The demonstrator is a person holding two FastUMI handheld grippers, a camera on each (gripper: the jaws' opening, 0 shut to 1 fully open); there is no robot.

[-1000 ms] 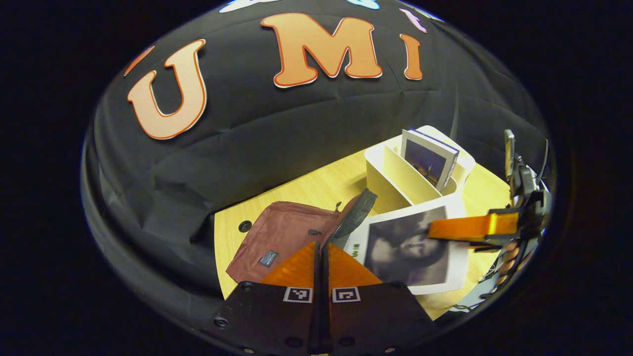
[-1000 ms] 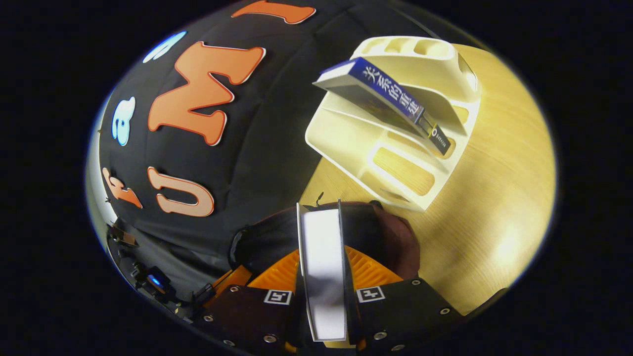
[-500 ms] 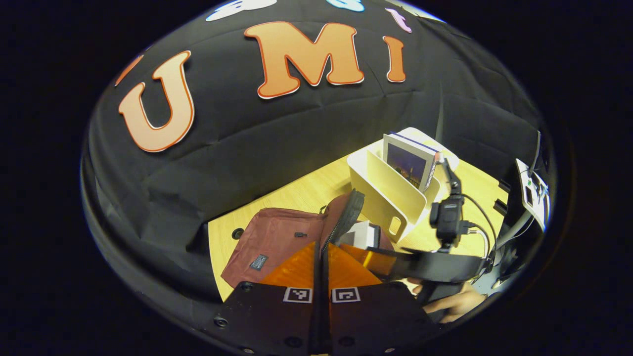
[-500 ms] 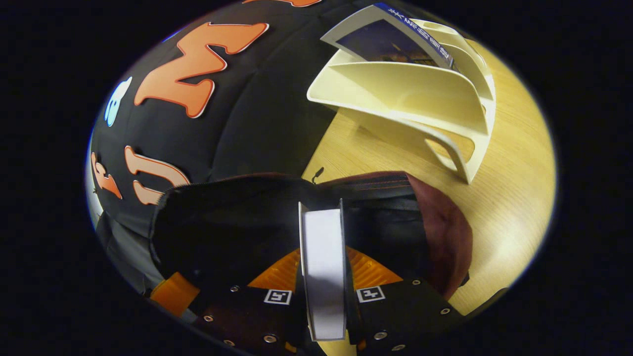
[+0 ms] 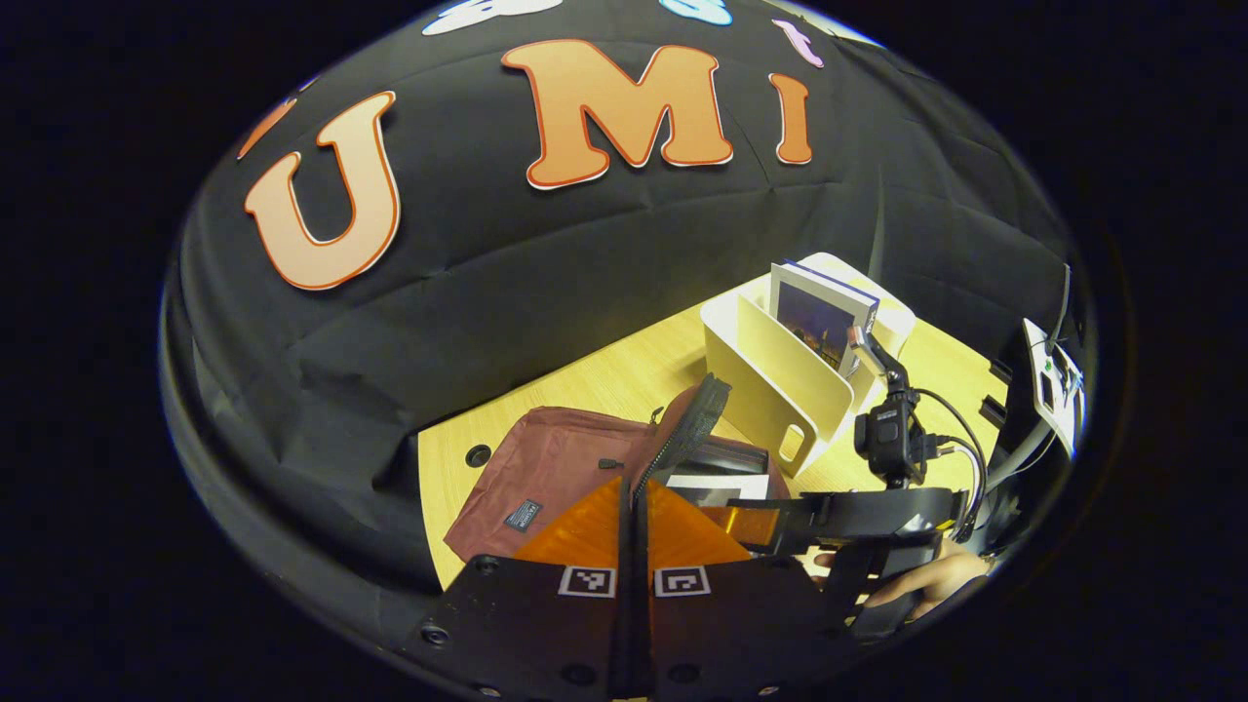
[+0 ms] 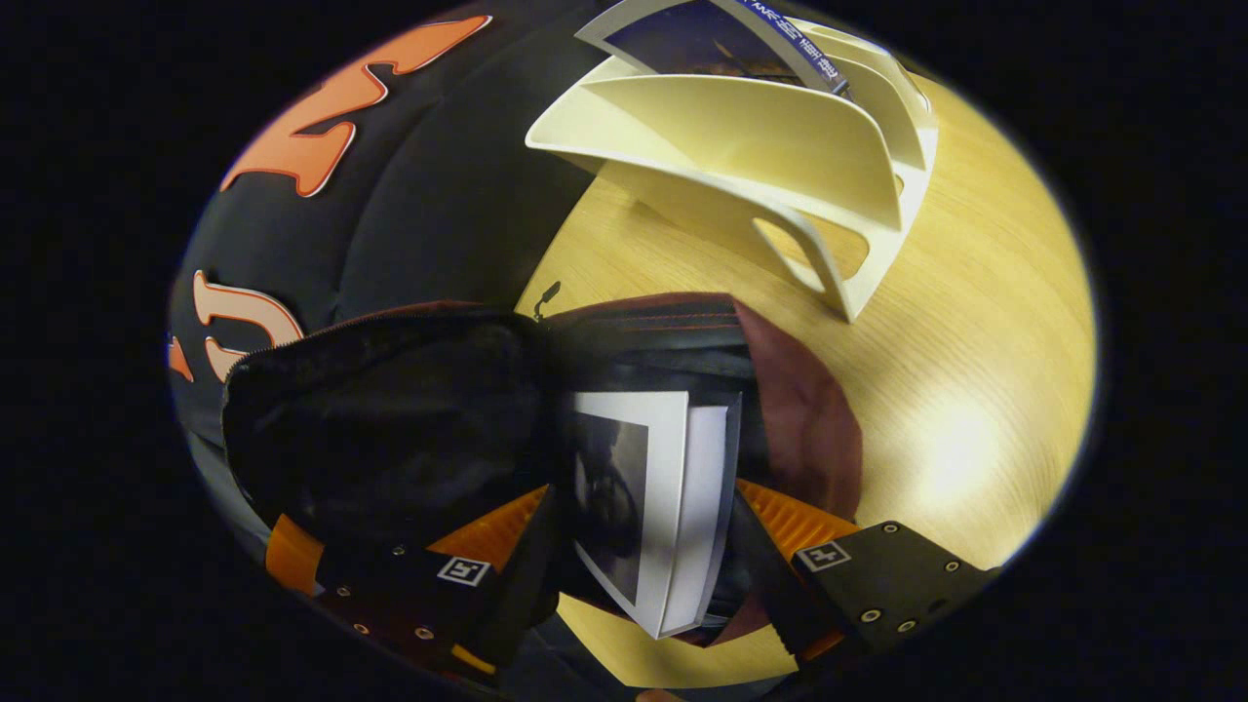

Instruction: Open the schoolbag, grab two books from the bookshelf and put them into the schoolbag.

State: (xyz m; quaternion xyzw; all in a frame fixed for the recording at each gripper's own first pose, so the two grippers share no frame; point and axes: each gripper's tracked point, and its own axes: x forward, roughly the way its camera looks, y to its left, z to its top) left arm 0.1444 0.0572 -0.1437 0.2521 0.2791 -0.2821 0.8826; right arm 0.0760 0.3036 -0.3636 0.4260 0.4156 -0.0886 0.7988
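Nearest me, my left gripper (image 5: pixel 634 507) has its jaws pinched together on the zipper edge of the schoolbag (image 5: pixel 556 468), and I hold that flap (image 5: pixel 694 421) lifted so the mouth stays open for the other hand. The bag lies on the tabletop (image 5: pixel 604 375), near its left end, with its dark lining gaping toward my right side.

My right gripper (image 6: pixel 639 531) sits at that opening with its jaws spread wide, no finger pressing on the first book (image 6: pixel 648 507). The book stands between them, leaning, partly inside the bag's mouth (I cannot tell how deep its lower edge sits, since the lining hides it). I judge the wide jaws to mean the book is being let go so it can slide in under its own weight; the risk is that it tips against the rim instead of dropping flat.

Farther off, just right of the bag, the cream bookshelf (image 6: pixel 780 146) stands on the tabletop with the second book (image 5: pixel 819 322) upright in a far slot, its spine reachable from above, which suits a pinch by my right hand once it is free.
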